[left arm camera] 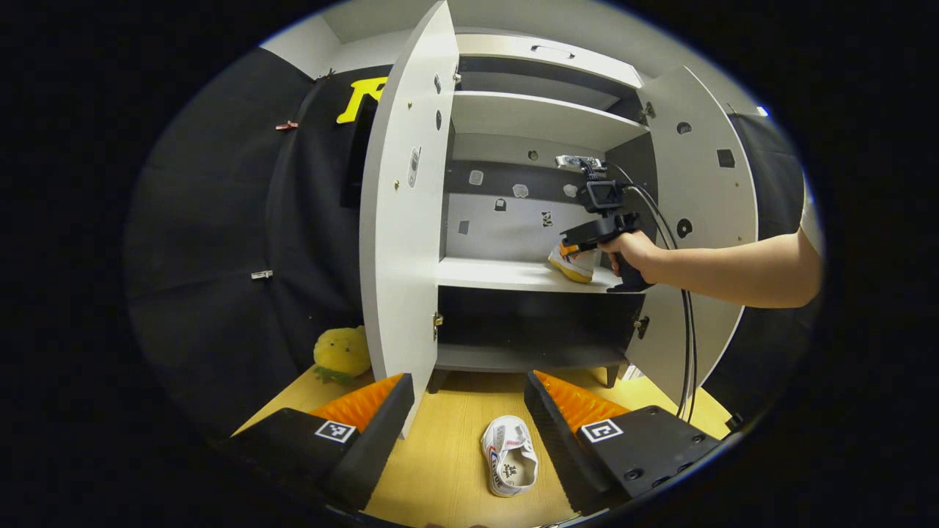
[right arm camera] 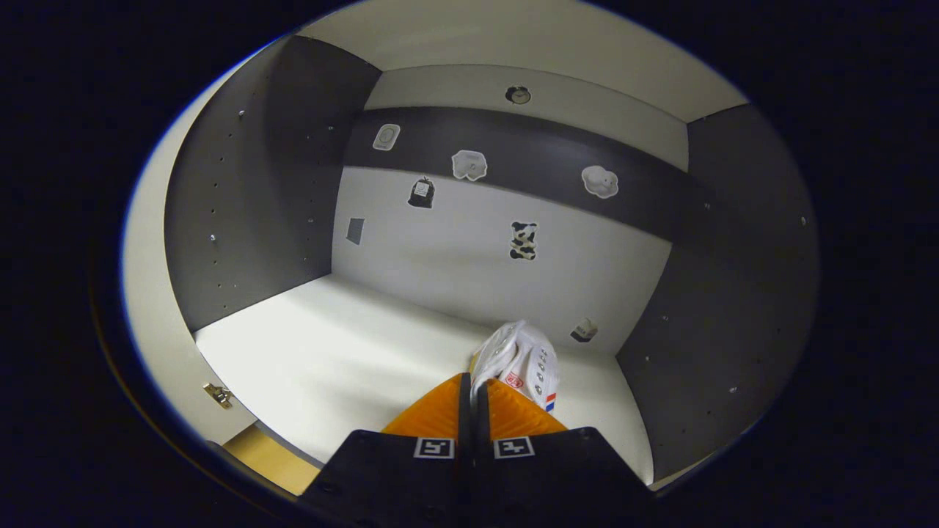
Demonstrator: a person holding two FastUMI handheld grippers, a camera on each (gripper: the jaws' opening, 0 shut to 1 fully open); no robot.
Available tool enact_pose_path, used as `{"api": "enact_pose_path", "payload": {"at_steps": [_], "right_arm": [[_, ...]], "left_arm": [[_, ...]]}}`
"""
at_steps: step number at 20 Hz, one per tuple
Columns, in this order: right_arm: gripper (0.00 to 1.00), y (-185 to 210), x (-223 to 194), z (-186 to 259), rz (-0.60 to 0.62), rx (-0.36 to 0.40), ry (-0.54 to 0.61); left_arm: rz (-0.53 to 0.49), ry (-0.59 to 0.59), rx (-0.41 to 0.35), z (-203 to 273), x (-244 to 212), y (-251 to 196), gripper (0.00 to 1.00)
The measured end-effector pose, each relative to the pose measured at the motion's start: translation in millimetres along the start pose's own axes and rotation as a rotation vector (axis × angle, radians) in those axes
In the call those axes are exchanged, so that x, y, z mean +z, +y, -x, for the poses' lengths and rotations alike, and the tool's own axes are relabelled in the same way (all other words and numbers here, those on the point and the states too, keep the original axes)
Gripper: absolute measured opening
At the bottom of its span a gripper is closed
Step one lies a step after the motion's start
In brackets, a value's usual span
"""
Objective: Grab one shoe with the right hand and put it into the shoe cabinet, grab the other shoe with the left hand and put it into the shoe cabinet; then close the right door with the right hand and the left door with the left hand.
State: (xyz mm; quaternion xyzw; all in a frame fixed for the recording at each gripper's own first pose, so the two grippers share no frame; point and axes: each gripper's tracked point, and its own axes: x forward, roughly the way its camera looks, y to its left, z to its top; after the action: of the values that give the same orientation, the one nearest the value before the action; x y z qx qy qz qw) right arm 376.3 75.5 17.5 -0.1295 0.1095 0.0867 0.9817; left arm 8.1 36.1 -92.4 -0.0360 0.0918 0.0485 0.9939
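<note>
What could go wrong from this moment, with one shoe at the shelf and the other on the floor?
1. The right gripper pinches the first shoe by a thin edge; it may slip before it rests on the shelf.
2. The second shoe lies near the left door, so the open left gripper could bump that door when reaching down.

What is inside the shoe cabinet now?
One shoe on the middle shelf, pinched by the right hand-held gripper. The dark lower compartment cannot be made out.
</note>
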Motion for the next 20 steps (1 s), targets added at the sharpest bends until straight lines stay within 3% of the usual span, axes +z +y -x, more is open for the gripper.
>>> {"api": "enact_pose_path", "payload": {"at_steps": [3, 7, 10, 12, 14, 20], "right_arm": [[0.07, 5, 3, 5, -0.122, 0.018, 0.016], [0.29, 9, 16, 35, -0.202, 0.026, -0.021], [0.71, 21, 14, 69, -0.247, 0.067, -0.037], [0.88, 20, 13, 92, -0.256, 0.068, -0.063], [0.99, 20, 17, 117, -0.248, 0.068, -0.115], [1.00, 14, 8, 196, -0.189, 0.035, -0.249]], "left_arm": [[0.012, -0.015, 0.020, 5, 5, 3, 0.95], [0.029, -0.022, 0.035, 12, 5, 5, 0.95], [0.038, -0.023, 0.032, 16, 3, 4, 0.95], [0.031, -0.017, 0.024, 15, -1, 1, 0.95], [0.021, -0.007, 0.015, 14, -6, 0, 0.95], [0.007, 0.046, -0.015, 5, -32, -4, 0.95]]}}
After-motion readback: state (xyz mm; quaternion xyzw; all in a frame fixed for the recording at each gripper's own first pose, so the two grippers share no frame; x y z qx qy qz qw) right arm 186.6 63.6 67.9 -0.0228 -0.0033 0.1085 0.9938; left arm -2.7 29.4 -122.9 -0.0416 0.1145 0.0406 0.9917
